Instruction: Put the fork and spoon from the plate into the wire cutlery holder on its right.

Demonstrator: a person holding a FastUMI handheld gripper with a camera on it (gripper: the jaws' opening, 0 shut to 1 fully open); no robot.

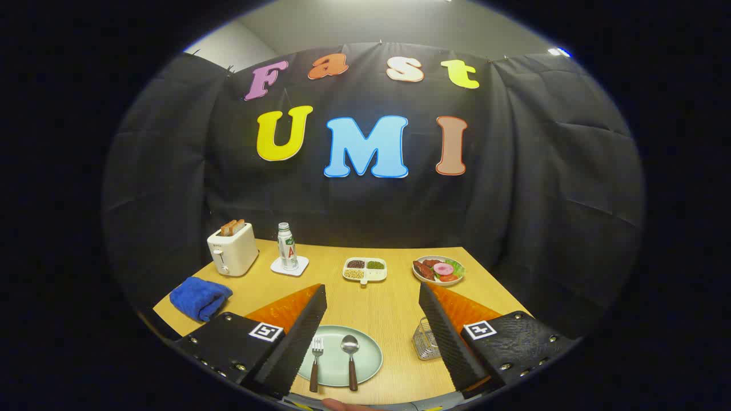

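Observation:
A pale green plate (365,357) lies on the wooden table between my fingers. On it rest a fork (316,361) and a spoon (350,358), side by side, brown handles toward me, the fork on the left. The wire cutlery holder (425,341) stands to the plate's right, partly hidden behind my right finger. My gripper (372,297) hangs above the table with its jaws wide apart and nothing between them.
Along the back of the table stand a white toaster (232,249) with bread, a bottle (286,246) on a white coaster, a divided dish (365,269) of grains and a plate of food (438,270). A blue cloth (200,298) lies at the left.

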